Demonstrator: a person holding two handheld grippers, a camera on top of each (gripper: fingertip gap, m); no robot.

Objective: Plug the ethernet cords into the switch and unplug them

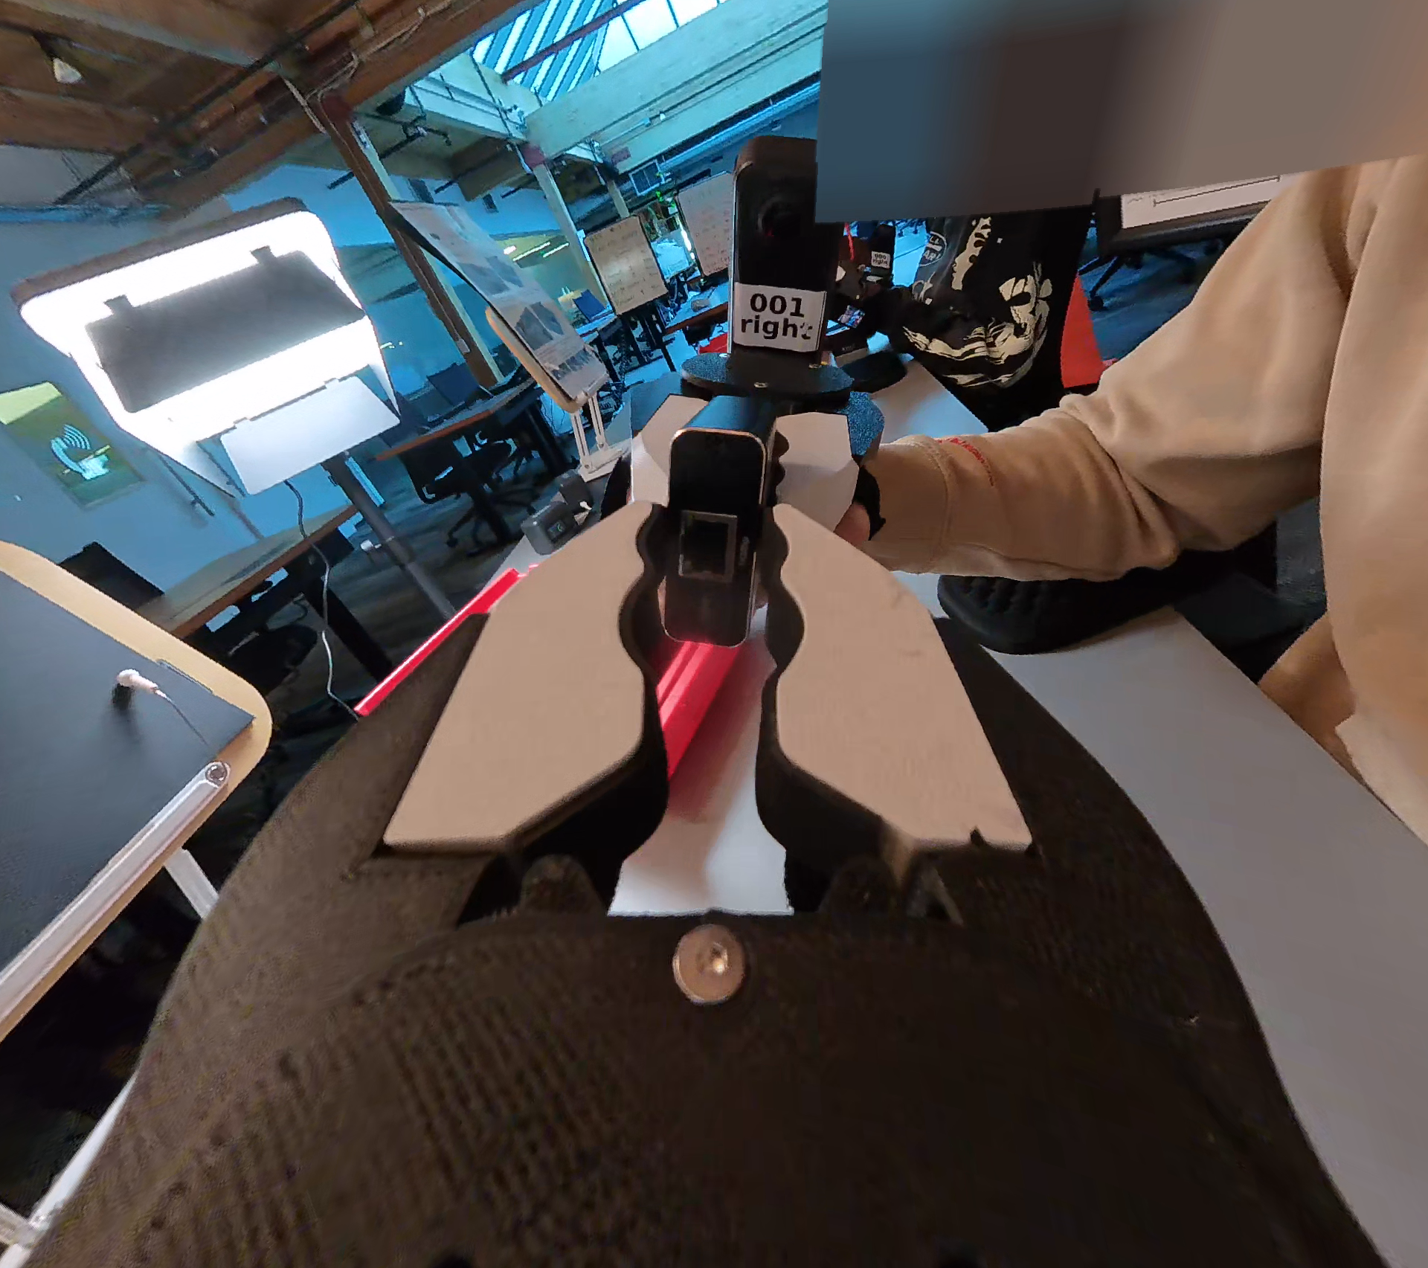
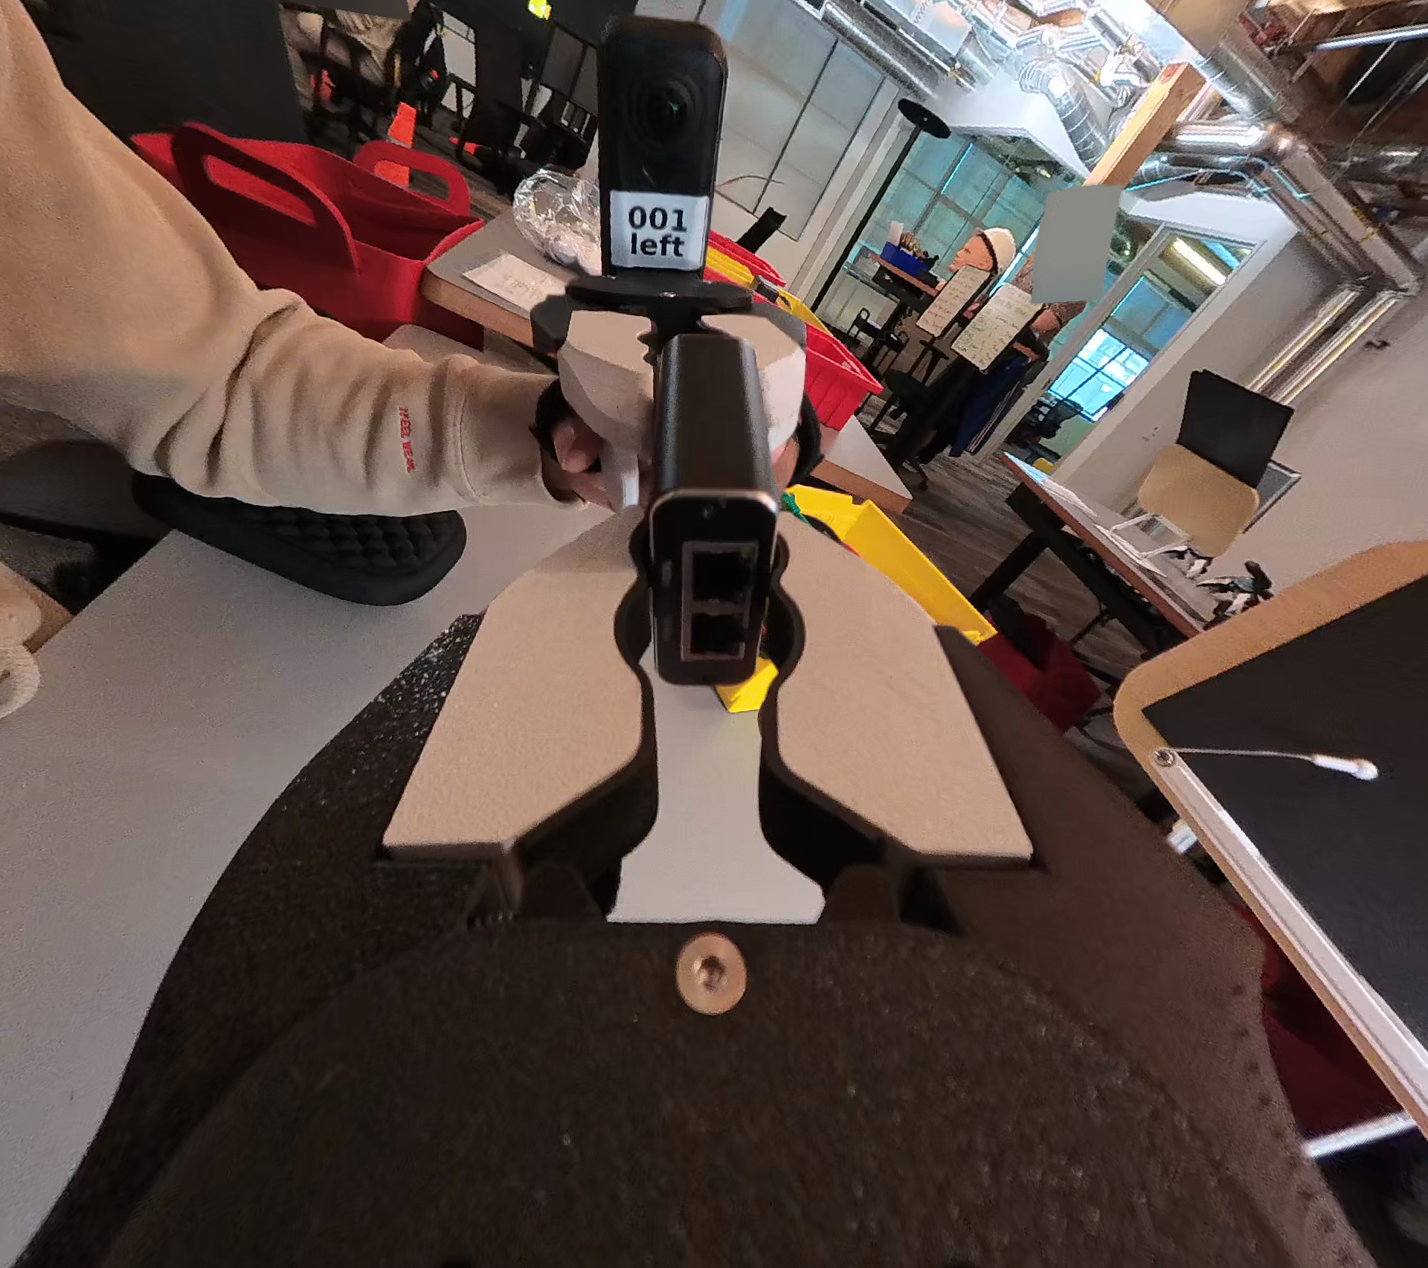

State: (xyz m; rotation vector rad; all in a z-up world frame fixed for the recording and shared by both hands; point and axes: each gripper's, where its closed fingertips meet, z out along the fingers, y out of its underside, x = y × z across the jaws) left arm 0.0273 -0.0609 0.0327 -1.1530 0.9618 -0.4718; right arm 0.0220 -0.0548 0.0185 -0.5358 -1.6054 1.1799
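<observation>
Both tools meet head-on over the grey surface (image 2: 154, 729), each clamped on one end of the black switch (image 2: 712, 582). The left tool (image 1: 707, 574) pinches the end with a single port; the right tool (image 2: 711, 601) pinches the end with two stacked ports. The switch hangs lifted between them, clear of the surface, near its far edge. No cord is visible in either view.

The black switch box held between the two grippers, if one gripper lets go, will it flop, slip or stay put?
The switch looks like a rigid box, so it probably won't flop. Its glossy casing may be slippery, though the right gripper has scalloped fingers around it. Held by the left gripper at one end only, it might tilt.
</observation>
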